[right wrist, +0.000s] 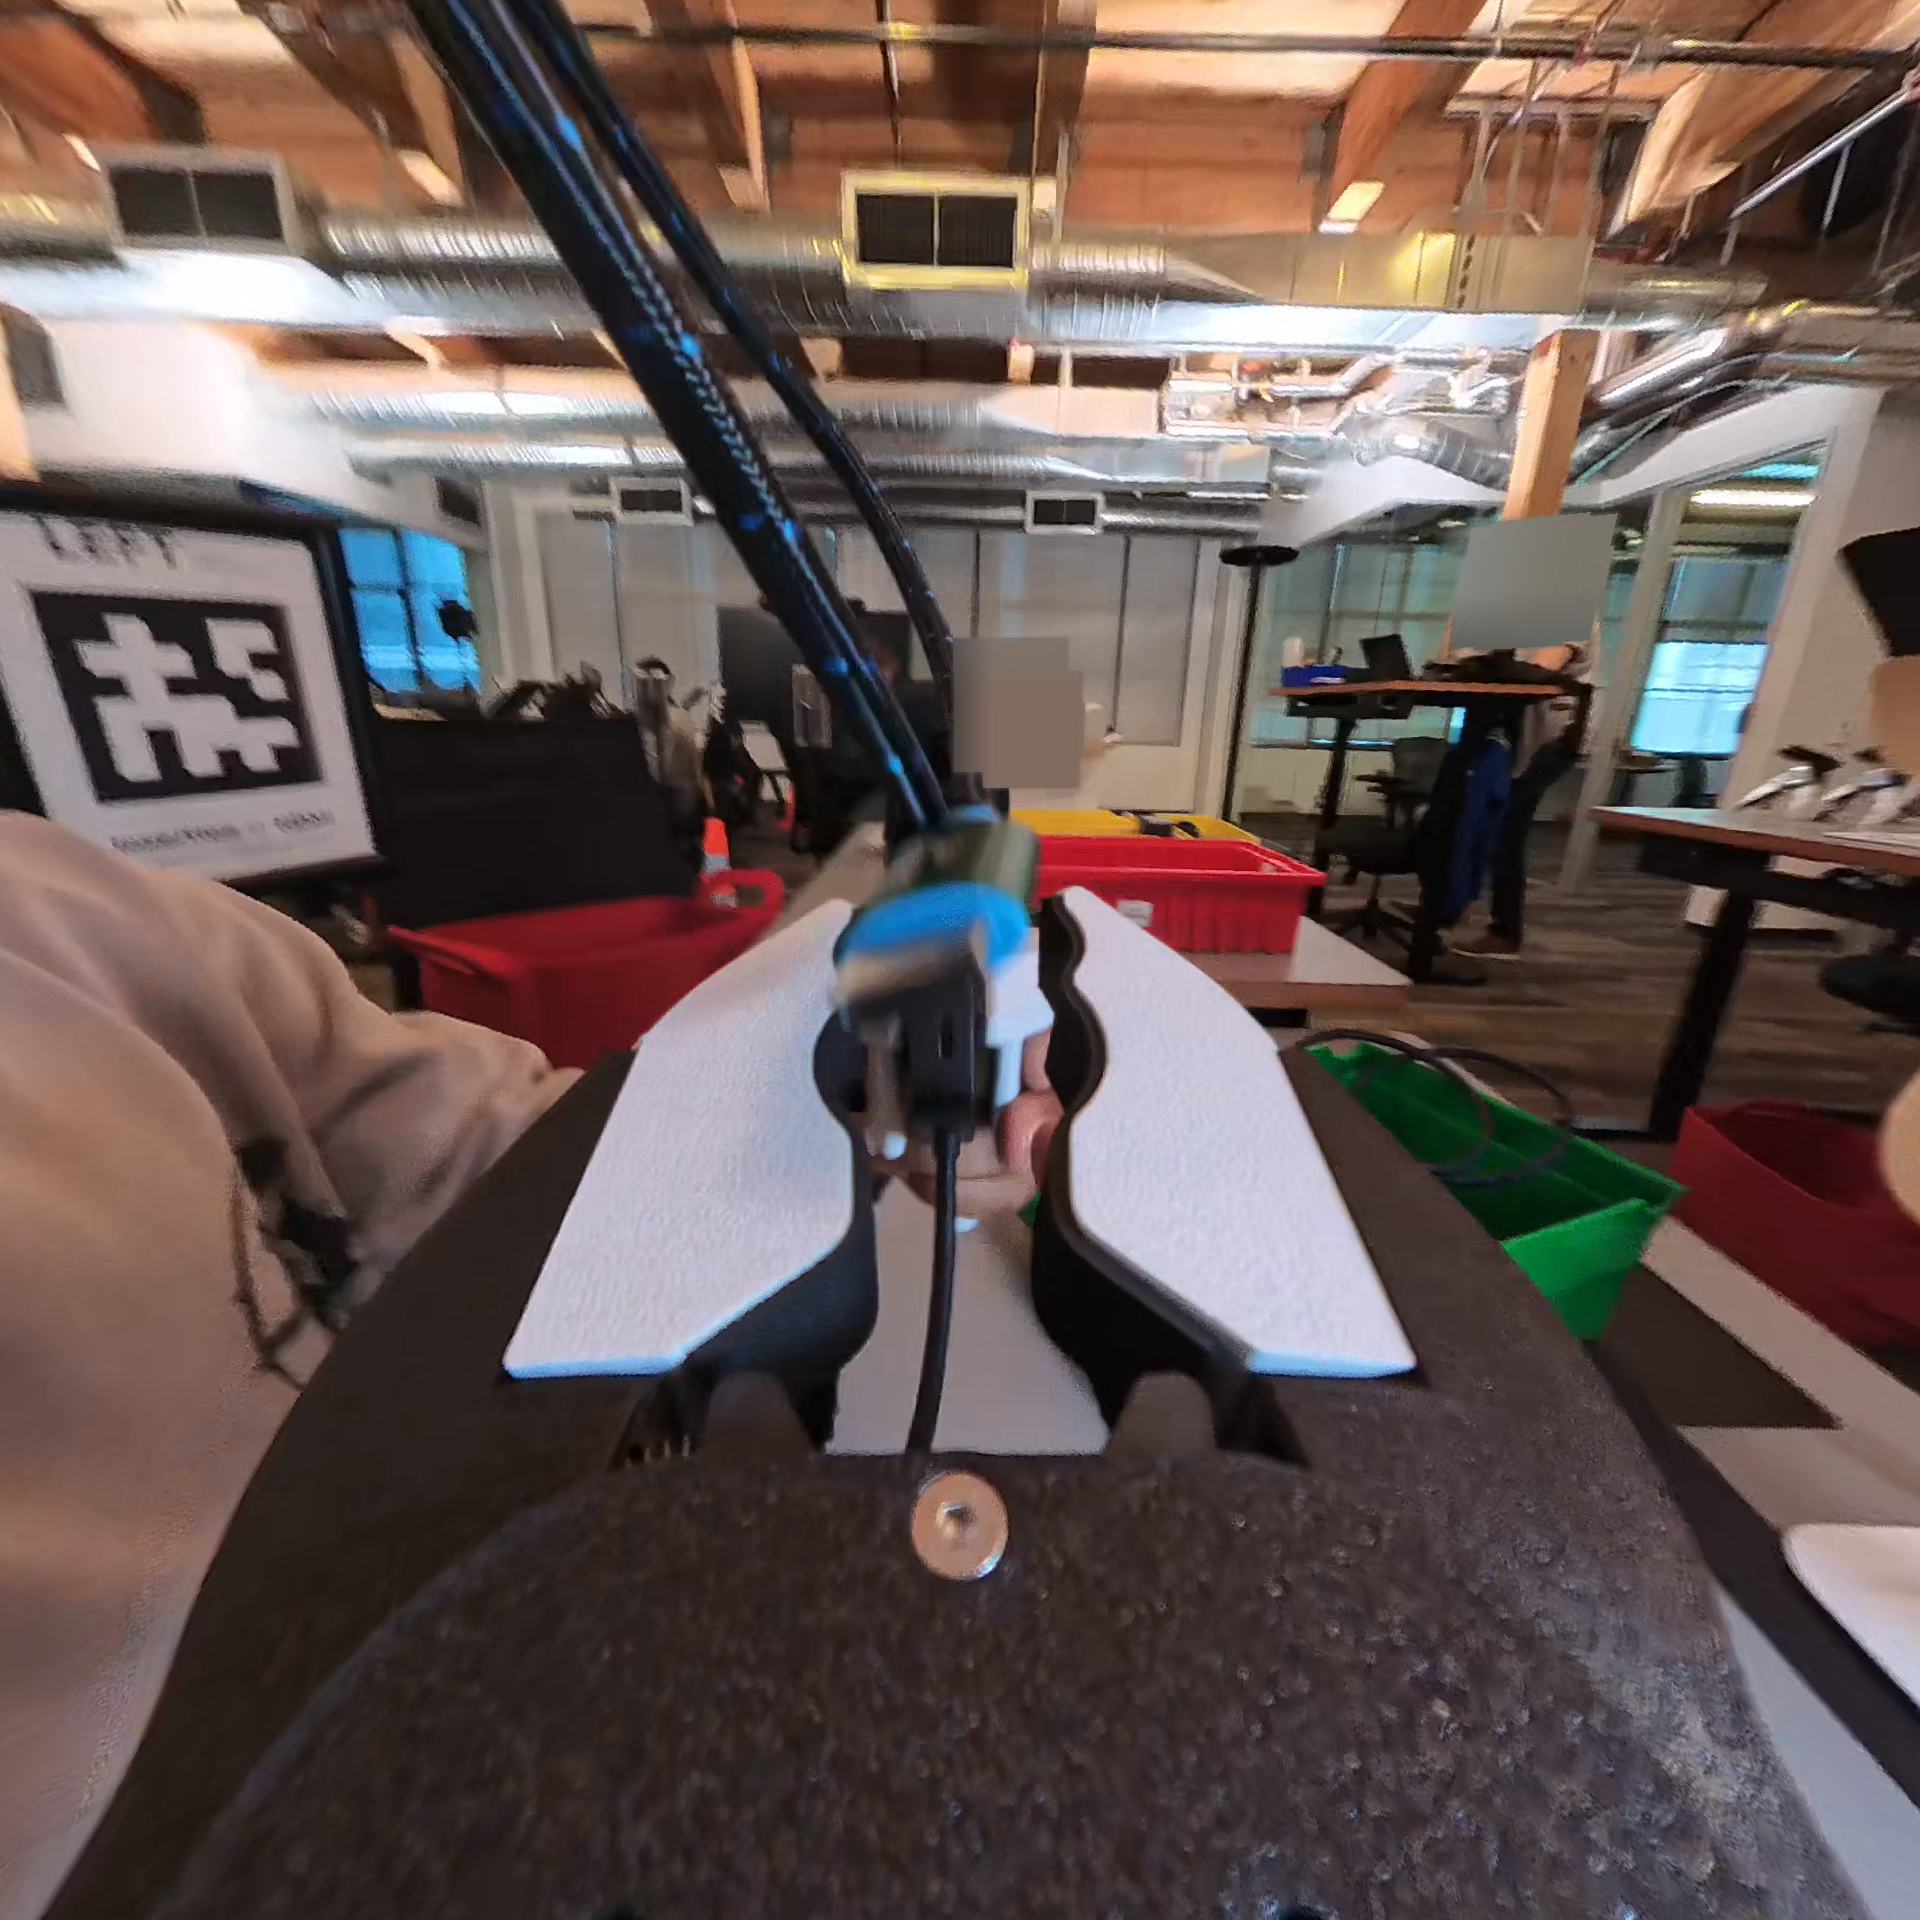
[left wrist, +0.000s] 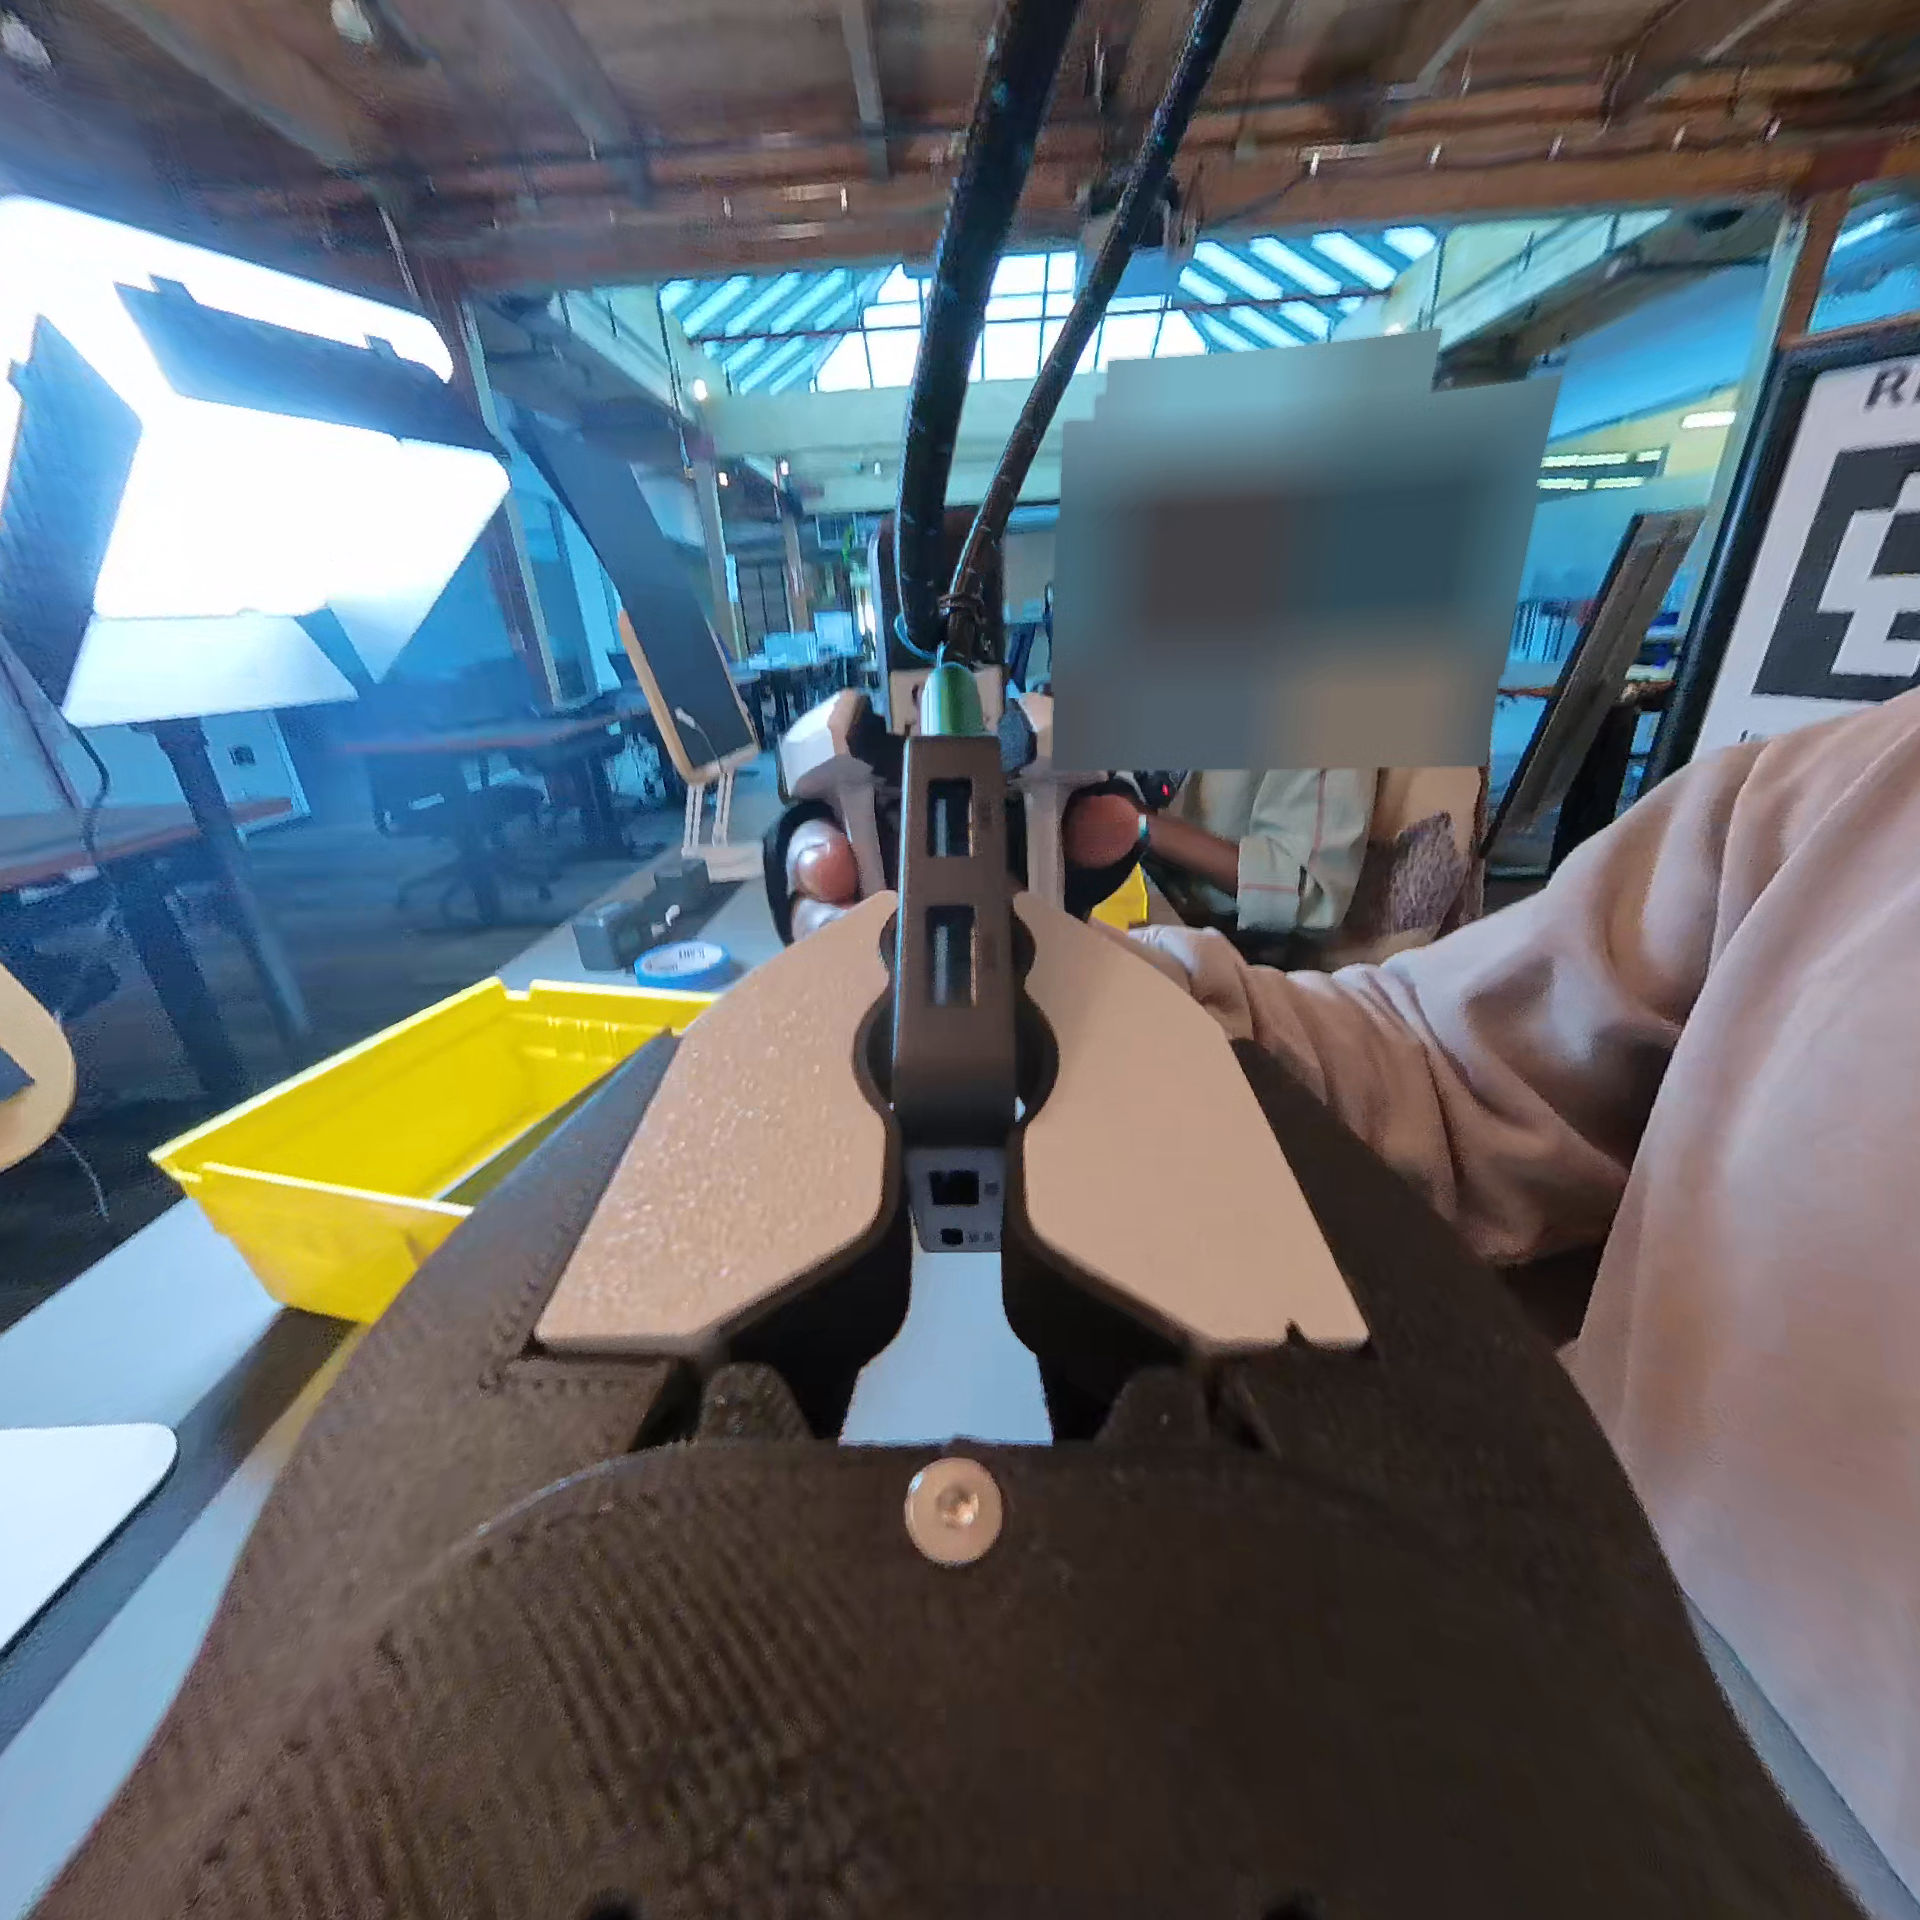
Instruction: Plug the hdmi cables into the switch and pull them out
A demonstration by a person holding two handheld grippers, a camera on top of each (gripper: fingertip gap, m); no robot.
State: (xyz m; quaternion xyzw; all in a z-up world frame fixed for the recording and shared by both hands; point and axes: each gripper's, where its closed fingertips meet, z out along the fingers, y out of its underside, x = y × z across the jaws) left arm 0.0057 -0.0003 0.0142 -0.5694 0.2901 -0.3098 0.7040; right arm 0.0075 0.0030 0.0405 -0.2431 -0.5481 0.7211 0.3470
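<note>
The switch [left wrist: 951,997], a small dark box, is being held up in the air by the left gripper [left wrist: 951,1039]. The jaws are being pressed onto its two flat sides, so the box is being pinched edge-on. It is being held this way so the row of open ports is left bare and is facing up toward the camera — a plug could be pushed in there without a finger in the way.

At the far end of the switch, a green plug [left wrist: 951,701] is being kept in its port, and two thick black cables [left wrist: 951,395] are being carried up and away from there (whether both are plugged in cannot be told).

The right gripper [right wrist: 951,1023] is being held face to face with the left one. Its jaws are being kept a little apart around a blue-banded plug [right wrist: 920,935] and the end of the switch; the left jaw looks to be touching, but a gap is being left on the right side, so a firm pinch cannot be told. A thin black cord [right wrist: 940,1278] is being let hang down between the jaws.

The switch is probably being gripped hard so it stays put while a plug is being pushed or pulled — a loose hold would let it slide. A yellow bin [left wrist: 416,1122] is being left on the table below.
</note>
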